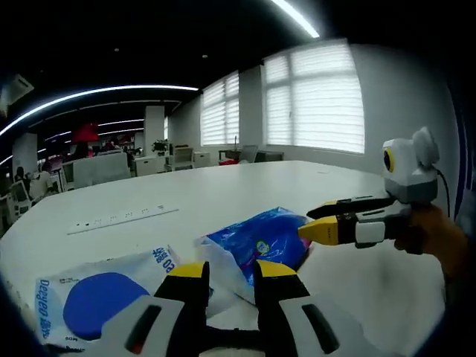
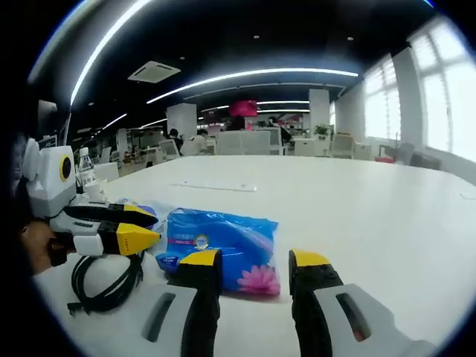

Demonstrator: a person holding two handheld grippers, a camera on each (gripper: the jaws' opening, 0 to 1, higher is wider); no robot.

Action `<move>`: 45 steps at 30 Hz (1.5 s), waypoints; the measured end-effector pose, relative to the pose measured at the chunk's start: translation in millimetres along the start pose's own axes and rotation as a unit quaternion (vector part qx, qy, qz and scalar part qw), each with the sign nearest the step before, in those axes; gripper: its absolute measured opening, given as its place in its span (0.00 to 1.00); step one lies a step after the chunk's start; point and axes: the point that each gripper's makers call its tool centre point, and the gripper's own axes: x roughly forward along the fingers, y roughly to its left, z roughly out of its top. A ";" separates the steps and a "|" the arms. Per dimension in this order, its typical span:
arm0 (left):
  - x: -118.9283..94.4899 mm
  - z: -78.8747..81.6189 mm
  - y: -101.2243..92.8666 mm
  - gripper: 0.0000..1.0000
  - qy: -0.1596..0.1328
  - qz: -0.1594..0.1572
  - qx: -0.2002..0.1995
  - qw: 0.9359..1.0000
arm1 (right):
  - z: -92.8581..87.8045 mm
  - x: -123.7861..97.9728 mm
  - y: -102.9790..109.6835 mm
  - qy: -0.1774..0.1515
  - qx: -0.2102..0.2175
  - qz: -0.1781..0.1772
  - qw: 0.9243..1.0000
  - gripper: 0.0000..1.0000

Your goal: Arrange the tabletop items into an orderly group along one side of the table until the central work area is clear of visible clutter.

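Note:
A blue tissue packet [image 1: 260,236] with a flower print lies on the white table [image 1: 245,186]. Beside it lies a white packet [image 1: 97,297] with a blue disc on it. My left gripper [image 1: 230,274] stands open just short of where the two packets meet. The right gripper [image 1: 306,222] comes in from the right, its tips above the blue packet's far end. In the right gripper view the blue packet [image 2: 223,244] lies right in front of my open right gripper [image 2: 255,262]. The left gripper [image 2: 152,225] hovers at the packet's left end.
A coiled black cable [image 2: 104,286] lies on the table under the left gripper. A flat socket strip [image 1: 123,218] is set into the tabletop further back. Hands [image 1: 439,239] hold both grippers. Wide bare table [image 2: 372,216] stretches beyond; office desks and windows stand behind.

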 end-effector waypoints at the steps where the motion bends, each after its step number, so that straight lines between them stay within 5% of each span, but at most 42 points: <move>1: 1.5 -1.3 0.3 0.21 0.001 0.000 -0.003 1.000 | -0.9 0.6 -0.3 0.002 0.002 -0.001 1.000 0.28; 14: 8.7 -1.8 -1.9 0.06 0.012 -0.009 -0.007 1.000 | -7.3 1.6 -2.2 0.017 -0.001 -0.010 1.000 0.10; 17: 9.1 -2.4 -2.6 0.05 0.013 -0.016 -0.035 0.999 | -9.9 1.1 -8.3 0.021 -0.013 -0.024 0.999 0.02; 45: 10.9 7.8 12.8 0.00 0.000 0.009 0.003 1.000 | 1.8 3.7 0.1 0.008 -0.034 -0.023 0.999 0.00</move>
